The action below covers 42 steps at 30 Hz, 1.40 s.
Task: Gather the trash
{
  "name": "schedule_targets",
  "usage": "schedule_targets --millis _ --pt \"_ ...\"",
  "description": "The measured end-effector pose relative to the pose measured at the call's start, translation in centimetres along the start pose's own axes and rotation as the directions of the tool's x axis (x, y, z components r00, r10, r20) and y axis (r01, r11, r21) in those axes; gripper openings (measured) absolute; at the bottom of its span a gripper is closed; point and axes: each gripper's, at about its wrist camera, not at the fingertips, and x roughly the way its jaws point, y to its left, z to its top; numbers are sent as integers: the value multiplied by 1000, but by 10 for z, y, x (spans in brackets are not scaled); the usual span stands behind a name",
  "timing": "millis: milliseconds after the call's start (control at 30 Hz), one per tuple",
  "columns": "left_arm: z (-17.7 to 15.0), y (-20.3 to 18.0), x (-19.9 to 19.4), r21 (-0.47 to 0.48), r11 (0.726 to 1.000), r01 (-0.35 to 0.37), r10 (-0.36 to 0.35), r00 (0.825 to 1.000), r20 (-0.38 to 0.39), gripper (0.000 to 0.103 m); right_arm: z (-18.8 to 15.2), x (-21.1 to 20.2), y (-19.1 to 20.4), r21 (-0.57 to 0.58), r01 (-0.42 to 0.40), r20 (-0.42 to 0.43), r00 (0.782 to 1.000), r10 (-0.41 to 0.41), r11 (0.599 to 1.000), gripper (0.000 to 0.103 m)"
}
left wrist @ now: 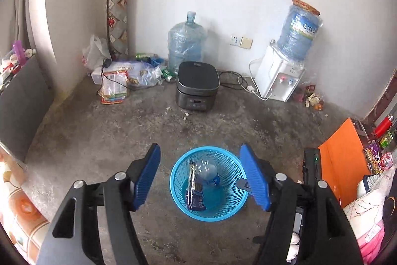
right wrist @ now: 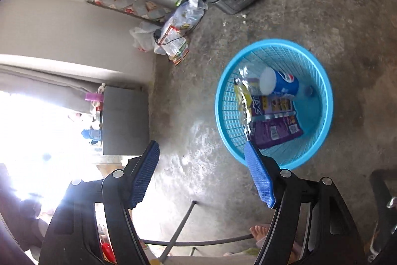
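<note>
The left hand-held gripper [left wrist: 199, 178] hangs open above a blue basket [left wrist: 224, 211] holding a bottle [left wrist: 209, 171] and wrapper [left wrist: 194, 186].

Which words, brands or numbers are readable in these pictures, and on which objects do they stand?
Pepsi globe logo, no letters readable: bottle in the basket.
Purple snack bag: print too blurred to read.
Water jug label on the dispenser: blurred characters, unreadable.
Cooker panel: too small to read.

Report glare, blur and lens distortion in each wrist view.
Left wrist view: even daylight, sharp focus, no glare; fisheye bends the walls and darkens the corners; the blue basket reads clearly. Right wrist view: a blown-out window at left washes out detail and flares over the left finger; a pale sheen lies on the concrete floor; the scene looks tilted.
</note>
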Motion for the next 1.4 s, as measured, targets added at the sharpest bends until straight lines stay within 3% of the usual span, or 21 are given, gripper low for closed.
schedule_targets --millis 100,167,333,400,467,533,567,600,667,767,833,900,1000,1067,1167,1233,1300,1333,1400 --pt "-2 7 -50 -12 1000 -24 25 997 75 79 -14 -13 32 -123 26 33 999 -22 992 68" --pt "-5 13 -83 -25 999 -45 48 992 114 81 -28 -26 58 -240 46 88 996 -26 970 68" --pt "-28 34 -168 -63 995 -71 83 974 209 82 -76 -66 132 -535 147 249 968 -11 832 74" --pt "-43 47 -202 -93 992 -89 109 967 232 82 -97 -86 157 -619 185 334 942 43 763 86" --pt "-62 62 -238 -127 986 -110 140 955 261 83 -118 -103 171 -675 213 418 899 129 706 96" --pt "-86 77 -274 -172 971 -164 210 931 299 87 -139 -115 178 -711 256 484 854 192 655 96" --pt "-98 83 -292 -198 960 -196 251 916 312 87 -147 -116 181 -727 269 494 844 210 631 96" --pt "-111 89 -309 -221 948 -230 294 900 322 88 -152 -115 184 -746 267 481 850 216 610 96" --pt "-137 101 -341 -262 912 -314 391 857 335 88 -158 -111 193 -775 210 413 882 226 597 96" --pt "-173 126 -383 -339 843 -417 521 790 323 88 -162 -99 212 -801 7 218 934 282 598 96" --pt "-196 149 -400 -401 795 -455 581 761 289 88 -168 -82 228 -804 -118 80 950 302 583 96" --pt "-219 174 -408 -464 751 -470 619 746 247 88 -178 -54 246 -793 -226 -59 953 297 565 94" --pt "-246 216 -411 -539 706 -460 631 754 183 88 -194 -11 277 -730 -395 -276 917 289 558 90" --pt "-260 242 -405 -574 678 -459 636 758 146 83 -204 16 299 -700 -451 -365 892 266 553 87" --pt "-273 284 -393 -629 651 -425 610 786 101 71 -224 56 337 -702 -484 -448 870 205 522 85" --pt "-278 314 -378 -674 630 -386 574 816 68 57 -232 90 361 -674 -525 -522 836 168 519 85" --pt "-285 342 -363 -713 598 -366 547 837 29 50 -247 120 377 -638 -549 -581 803 130 539 85" --pt "-288 355 -357 -731 581 -356 534 846 12 46 -253 137 384 -615 -570 -623 775 107 545 85" --pt "-296 378 -342 -759 554 -341 503 864 -20 43 -262 167 394 -584 -571 -660 748 72 577 85"
